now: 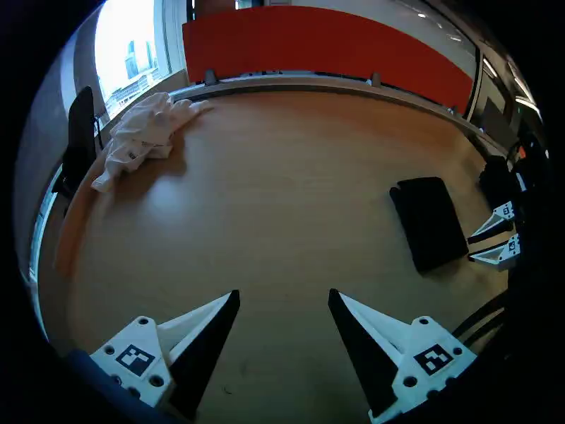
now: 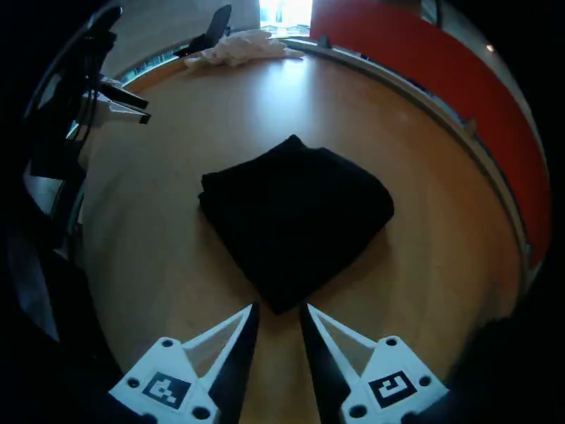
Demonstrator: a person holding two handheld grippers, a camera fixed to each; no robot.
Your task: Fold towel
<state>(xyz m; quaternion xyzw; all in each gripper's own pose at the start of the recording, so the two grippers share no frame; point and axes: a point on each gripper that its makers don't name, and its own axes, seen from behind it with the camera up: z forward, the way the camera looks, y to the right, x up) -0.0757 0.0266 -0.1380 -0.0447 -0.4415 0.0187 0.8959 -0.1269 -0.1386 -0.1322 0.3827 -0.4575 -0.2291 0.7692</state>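
A black towel (image 2: pixel 296 212) lies folded into a thick square on the wooden table (image 2: pixel 424 233); it also shows in the left gripper view (image 1: pixel 429 220). My right gripper (image 2: pixel 278 305) hovers at the towel's near corner, its fingers a little apart and pressing on nothing. From the left gripper view that right gripper (image 1: pixel 472 249) sits just beyond the towel's edge. My left gripper (image 1: pixel 283 293) is wide open over bare table, well away from the towel. In the right gripper view, the left gripper (image 2: pixel 145 112) is at the far left.
A crumpled white cloth pile (image 1: pixel 145 134) lies at the table's far corner, also seen as a white cloth pile (image 2: pixel 244 48). A red partition (image 1: pixel 318 42) runs along the far table edge. A dark chair (image 1: pixel 79 134) stands by the window.
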